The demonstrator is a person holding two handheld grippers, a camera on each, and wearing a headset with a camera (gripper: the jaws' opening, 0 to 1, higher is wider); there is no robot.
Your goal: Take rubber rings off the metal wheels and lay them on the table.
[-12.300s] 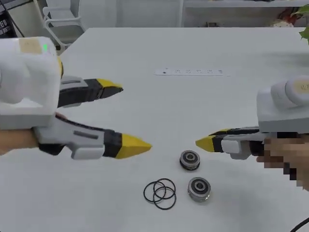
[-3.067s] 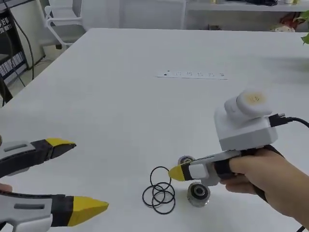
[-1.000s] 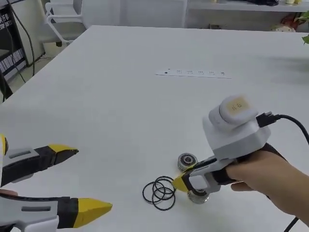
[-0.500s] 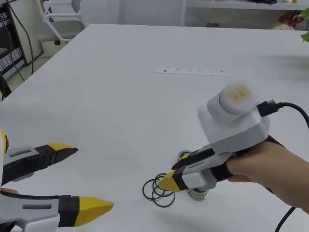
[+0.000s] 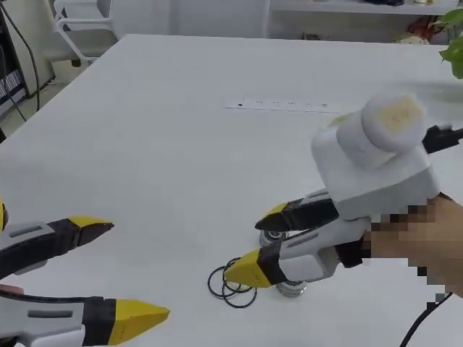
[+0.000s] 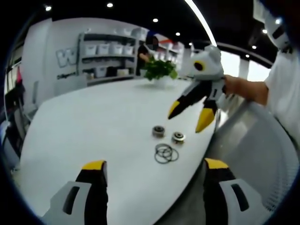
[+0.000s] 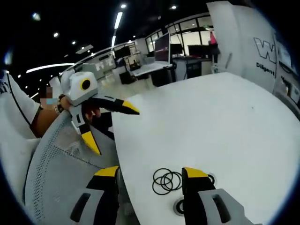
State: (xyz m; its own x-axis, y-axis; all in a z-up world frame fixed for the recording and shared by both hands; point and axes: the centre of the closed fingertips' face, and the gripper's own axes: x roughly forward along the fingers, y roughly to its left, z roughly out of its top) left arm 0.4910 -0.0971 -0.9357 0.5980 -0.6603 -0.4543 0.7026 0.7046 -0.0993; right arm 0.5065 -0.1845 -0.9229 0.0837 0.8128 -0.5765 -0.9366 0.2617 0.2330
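Holds right gripper (image 5: 255,242) wide and empty above loose rubber rings (image 5: 221,285) lying on table (image 5: 181,144) just under lower jaw tip, two metal wheels (image 6: 158,131) just beside them. Holds left gripper (image 5: 134,270) wide, empty, well apart from rings.

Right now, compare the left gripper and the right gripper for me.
The right gripper hangs over the rubber rings and metal wheels; the left gripper sits off to the side, clear of them. The left gripper's jaws are spread wider than the right gripper's. Both are open, yellow-tipped and hold nothing.
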